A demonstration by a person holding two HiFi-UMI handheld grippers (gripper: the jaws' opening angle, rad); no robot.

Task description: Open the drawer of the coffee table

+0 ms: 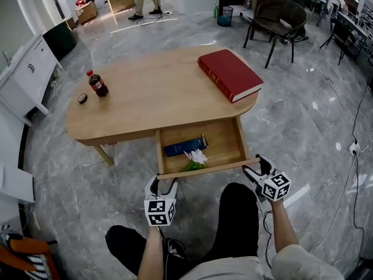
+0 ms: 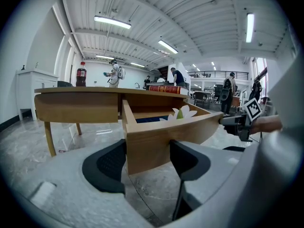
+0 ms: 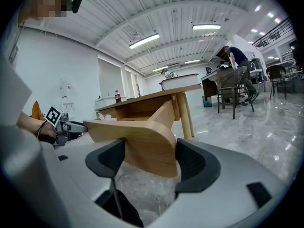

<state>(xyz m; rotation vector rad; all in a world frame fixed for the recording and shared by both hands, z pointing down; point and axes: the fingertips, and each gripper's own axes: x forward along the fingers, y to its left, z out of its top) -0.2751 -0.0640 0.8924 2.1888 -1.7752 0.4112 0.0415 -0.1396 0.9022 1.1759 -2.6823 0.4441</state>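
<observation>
Already the drawer (image 1: 204, 169) stands open, drawn out from the 6 o'clock edge of the oval wooden bench (image 1: 145, 101) toward the person; its curved front panel lies between the two tools; the left tool (image 1: 164, 183) is clamped on the panel's left end, and in the left gripper view the left tool (image 2: 147, 152) has both dark pads pressed against the wood of the drawer (image 2: 156, 136) at that corner; the right tool (image 1: 256, 165) grips the panel's right end, and in the right gripper view the right tool (image 3: 149, 158) holds the rounded corner of the drawer (image 3: 142, 141) tight between its pads; inside the drawer a dark blue book (image 1: 185, 146) lies flat toward the back, and a white flower (image 1: 197, 156) with green leaves lies just at its 6 o'clock side, near the front panel; on the bench top a red book (image 1: 229, 74) lies flat at about 1 o'clock, a cola bottle (image 1: 97, 84) stands upright at about 9 o'clock, and a dark round cap (image 1: 83, 98) lies just beside the bottle at its 8 o'clock; a dark chair (image 1: 277, 17) stands on the grey marble floor (image 1: 303, 127) well beyond the bench at 1 o'clock
</observation>
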